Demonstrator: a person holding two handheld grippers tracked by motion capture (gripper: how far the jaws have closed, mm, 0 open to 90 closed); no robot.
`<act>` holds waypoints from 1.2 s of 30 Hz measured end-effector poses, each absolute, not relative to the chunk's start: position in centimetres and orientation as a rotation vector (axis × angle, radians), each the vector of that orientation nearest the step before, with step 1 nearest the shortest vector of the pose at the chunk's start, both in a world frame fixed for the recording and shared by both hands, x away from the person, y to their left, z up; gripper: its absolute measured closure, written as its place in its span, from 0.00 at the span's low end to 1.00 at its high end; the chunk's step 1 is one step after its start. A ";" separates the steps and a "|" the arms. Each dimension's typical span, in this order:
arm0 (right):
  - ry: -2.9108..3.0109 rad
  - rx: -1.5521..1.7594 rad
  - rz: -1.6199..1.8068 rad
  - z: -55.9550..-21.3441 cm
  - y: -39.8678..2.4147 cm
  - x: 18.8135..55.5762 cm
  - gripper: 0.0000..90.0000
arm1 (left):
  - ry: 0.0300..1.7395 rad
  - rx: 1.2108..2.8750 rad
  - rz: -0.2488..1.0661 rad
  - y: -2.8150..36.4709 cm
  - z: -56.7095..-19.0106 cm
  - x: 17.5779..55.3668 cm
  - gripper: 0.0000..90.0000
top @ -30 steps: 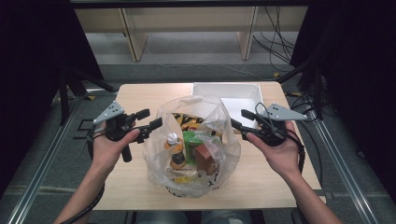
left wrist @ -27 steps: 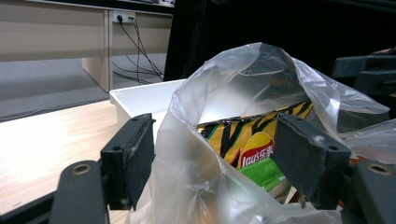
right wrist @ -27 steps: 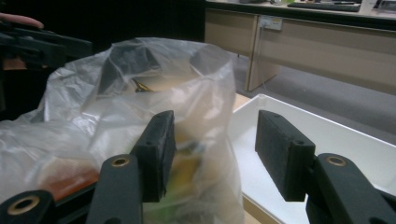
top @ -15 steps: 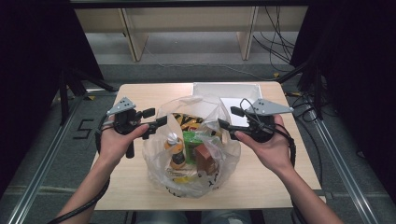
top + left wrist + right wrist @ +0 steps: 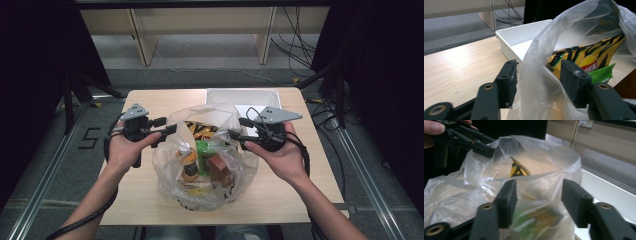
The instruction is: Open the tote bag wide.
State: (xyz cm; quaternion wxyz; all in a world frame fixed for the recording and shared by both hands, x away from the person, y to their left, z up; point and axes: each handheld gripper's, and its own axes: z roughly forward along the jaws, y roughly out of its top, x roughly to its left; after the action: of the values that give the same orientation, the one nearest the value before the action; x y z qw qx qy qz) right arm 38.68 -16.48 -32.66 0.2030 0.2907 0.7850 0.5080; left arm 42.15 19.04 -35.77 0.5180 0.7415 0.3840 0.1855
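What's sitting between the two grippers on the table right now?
The clear plastic bag of snacks: a yellow striped chip packet, a green packet, a brown carton. The left gripper and right gripper flank its rim in the high view.

Table middle: plastic bag, holding chip packet, bottle, box
Behind bag, right: tray
Bag's sides: left gripper, right gripper
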 end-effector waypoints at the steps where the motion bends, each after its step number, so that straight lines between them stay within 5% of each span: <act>1: 2.206 0.804 1.405 -32.6 -16.5 38.7 0.66 | 0.923 1.783 0.448 19.1 -35.8 42.2 0.60; 12: 2.237 0.882 1.385 -32.8 -17.2 38.4 1.00 | 0.942 1.762 0.447 19.2 -36.3 42.2 0.73; 36: 2.195 0.881 1.218 -32.6 -18.7 39.3 1.00 | 0.895 1.807 0.498 18.7 -36.3 43.2 0.83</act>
State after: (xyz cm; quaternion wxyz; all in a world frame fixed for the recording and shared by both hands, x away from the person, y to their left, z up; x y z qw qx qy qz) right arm 39.27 -18.75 -32.64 0.2381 0.3216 0.8014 0.4446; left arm 43.22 18.73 -36.33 0.5076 0.7495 0.3712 0.2066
